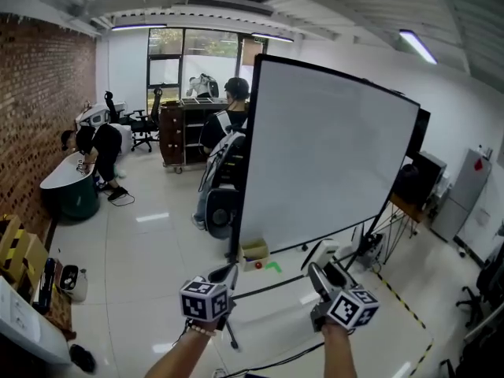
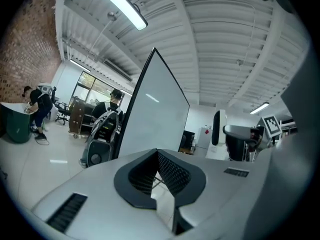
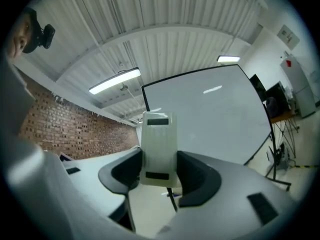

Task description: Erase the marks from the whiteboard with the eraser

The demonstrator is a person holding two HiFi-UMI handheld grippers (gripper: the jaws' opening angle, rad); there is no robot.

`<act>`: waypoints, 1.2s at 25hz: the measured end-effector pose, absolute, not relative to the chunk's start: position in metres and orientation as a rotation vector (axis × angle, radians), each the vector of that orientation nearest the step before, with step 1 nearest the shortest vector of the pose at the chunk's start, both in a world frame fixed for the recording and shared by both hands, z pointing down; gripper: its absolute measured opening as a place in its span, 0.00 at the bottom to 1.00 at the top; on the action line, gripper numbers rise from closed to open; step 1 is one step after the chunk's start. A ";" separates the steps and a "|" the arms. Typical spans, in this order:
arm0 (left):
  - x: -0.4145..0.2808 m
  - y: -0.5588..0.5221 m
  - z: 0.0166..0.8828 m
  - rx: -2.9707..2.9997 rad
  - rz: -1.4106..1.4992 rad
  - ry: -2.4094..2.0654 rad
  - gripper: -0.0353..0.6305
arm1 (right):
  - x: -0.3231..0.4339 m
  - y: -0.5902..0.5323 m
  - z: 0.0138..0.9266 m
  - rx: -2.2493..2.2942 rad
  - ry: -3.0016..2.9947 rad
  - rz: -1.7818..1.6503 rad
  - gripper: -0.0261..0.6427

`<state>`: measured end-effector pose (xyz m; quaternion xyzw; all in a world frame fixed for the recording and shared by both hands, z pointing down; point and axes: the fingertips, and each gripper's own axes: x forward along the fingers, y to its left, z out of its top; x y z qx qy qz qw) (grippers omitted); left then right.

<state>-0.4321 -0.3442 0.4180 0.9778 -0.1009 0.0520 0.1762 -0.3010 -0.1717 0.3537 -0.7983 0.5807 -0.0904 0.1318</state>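
Right claw (image 3: 160, 178) of mine is clamped on the white eraser (image 3: 159, 144), which stands upright between its jaws, held apart from the whiteboard (image 1: 327, 156), in front of its lower edge. My left claw (image 2: 156, 176) has its jaws together, holding nothing.

Open air lies between me and the tall white black-framed whiteboard (image 1: 331, 156) — its whole face stands clear. Low down, a small yellow box (image 1: 254, 250) sits at its foot, and thin black stand legs (image 1: 379, 225) crowd its right corner.
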 end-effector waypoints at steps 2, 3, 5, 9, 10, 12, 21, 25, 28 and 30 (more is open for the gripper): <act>-0.413 -0.370 0.405 2.785 0.132 -0.285 0.04 | -0.279 -0.211 0.325 -2.325 1.711 -0.211 0.41; -0.404 -0.380 0.400 2.789 0.126 -0.283 0.04 | -0.270 -0.229 0.312 -2.329 1.718 -0.186 0.41; -0.389 -0.400 0.394 2.784 0.119 -0.292 0.04 | -0.253 -0.259 0.286 -2.340 1.731 -0.131 0.41; -0.359 -0.419 0.384 2.764 0.089 -0.272 0.04 | -0.232 -0.310 0.227 -2.317 1.858 -0.001 0.41; -0.353 -0.421 0.381 2.763 0.075 -0.257 0.04 | -0.229 -0.322 0.212 -2.335 1.890 0.038 0.41; -0.348 -0.425 0.375 2.763 0.047 -0.247 0.04 | -0.223 -0.343 0.182 -2.419 1.929 0.134 0.41; -0.331 -0.463 0.300 2.788 -0.083 -0.365 0.04 | -0.206 -0.440 0.060 -2.411 1.997 0.139 0.41; -0.335 -0.466 0.272 2.841 -0.123 -0.377 0.04 | -0.202 -0.467 0.027 -2.490 1.964 0.188 0.41; -0.338 -0.460 0.263 2.865 -0.122 -0.339 0.04 | -0.200 -0.482 0.006 -2.425 1.987 0.139 0.41; -0.334 -0.458 0.261 2.872 -0.128 -0.301 0.04 | -0.197 -0.491 -0.005 -2.416 1.989 0.118 0.41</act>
